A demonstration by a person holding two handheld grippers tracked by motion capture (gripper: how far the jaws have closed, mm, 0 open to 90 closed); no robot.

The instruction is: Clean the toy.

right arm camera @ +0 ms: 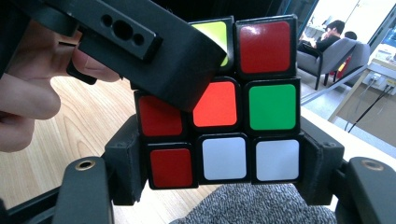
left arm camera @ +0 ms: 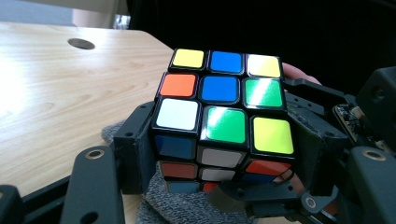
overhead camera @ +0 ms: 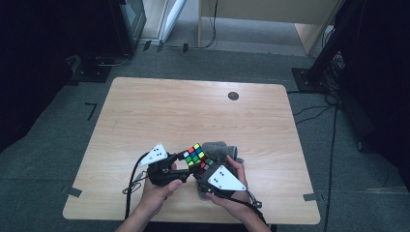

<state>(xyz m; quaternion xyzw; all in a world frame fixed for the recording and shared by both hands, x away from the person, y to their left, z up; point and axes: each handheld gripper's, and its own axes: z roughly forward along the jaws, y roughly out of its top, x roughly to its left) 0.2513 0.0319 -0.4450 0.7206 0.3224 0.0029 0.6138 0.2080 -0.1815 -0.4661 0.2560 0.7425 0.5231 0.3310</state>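
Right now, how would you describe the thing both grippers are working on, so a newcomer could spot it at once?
Start at the wooden table and go to its near edge, where two hands meet. Between the left gripper and right gripper, above a grey cloth, is the puzzle cube. Its scrambled bright stickers on black set it apart.

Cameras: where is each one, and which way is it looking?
High view: above the table, looking down; both hands, left gripper, right gripper.
Left gripper view: on the left gripper, facing the Rubik's cube.
Right gripper view: on the right gripper, facing the cube; fingers show.
Shared: cube, grey cloth.
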